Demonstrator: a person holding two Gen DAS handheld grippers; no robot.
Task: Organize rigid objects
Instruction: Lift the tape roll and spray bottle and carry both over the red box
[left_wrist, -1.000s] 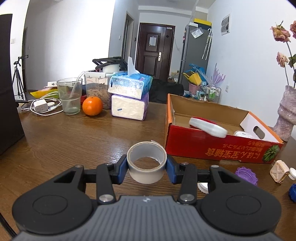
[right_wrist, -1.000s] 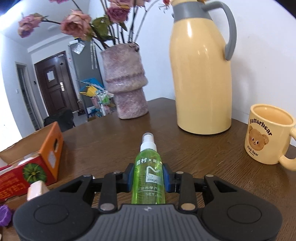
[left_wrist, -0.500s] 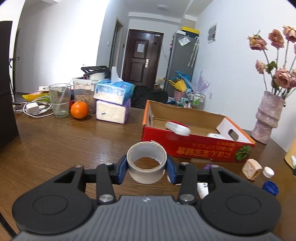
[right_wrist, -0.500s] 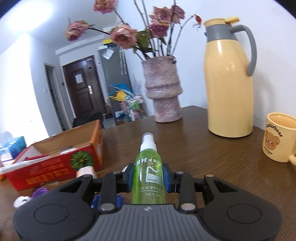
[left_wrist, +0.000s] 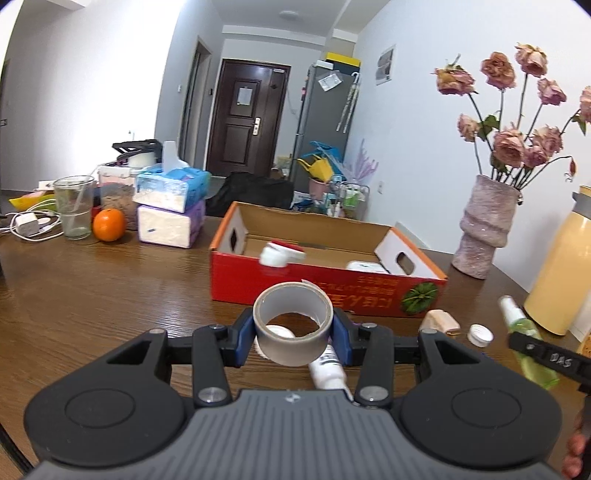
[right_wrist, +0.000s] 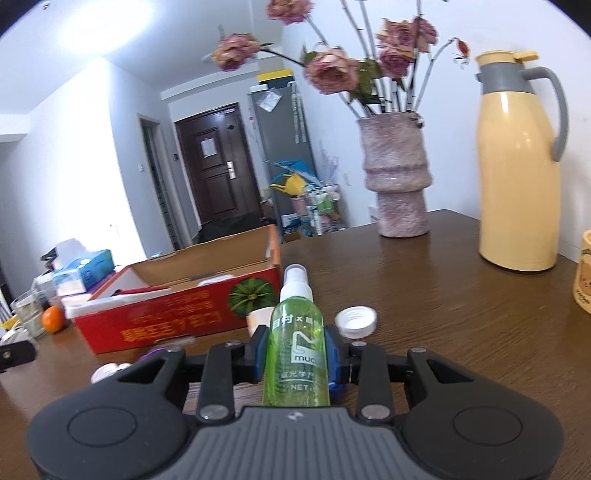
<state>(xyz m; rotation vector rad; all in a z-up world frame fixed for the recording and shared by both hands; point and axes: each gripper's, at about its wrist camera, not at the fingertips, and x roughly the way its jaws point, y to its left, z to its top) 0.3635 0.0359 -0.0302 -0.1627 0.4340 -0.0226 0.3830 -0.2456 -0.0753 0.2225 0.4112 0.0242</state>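
I hold both claws level above the tabletop (left_wrist: 92, 295), pointing toward the red cardboard box (left_wrist: 325, 291). My left claw (left_wrist: 293, 334) pinches a grey tape roll (left_wrist: 293, 323) by its sides. My right claw (right_wrist: 297, 349) grips a green spray bottle (right_wrist: 297, 350), nozzle forward. In the box lie a white-and-red item (left_wrist: 282, 254) and a white case (left_wrist: 365, 266).

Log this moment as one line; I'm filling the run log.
left tongs: shut on tape roll | right tongs: shut on spray bottle | box: ahead
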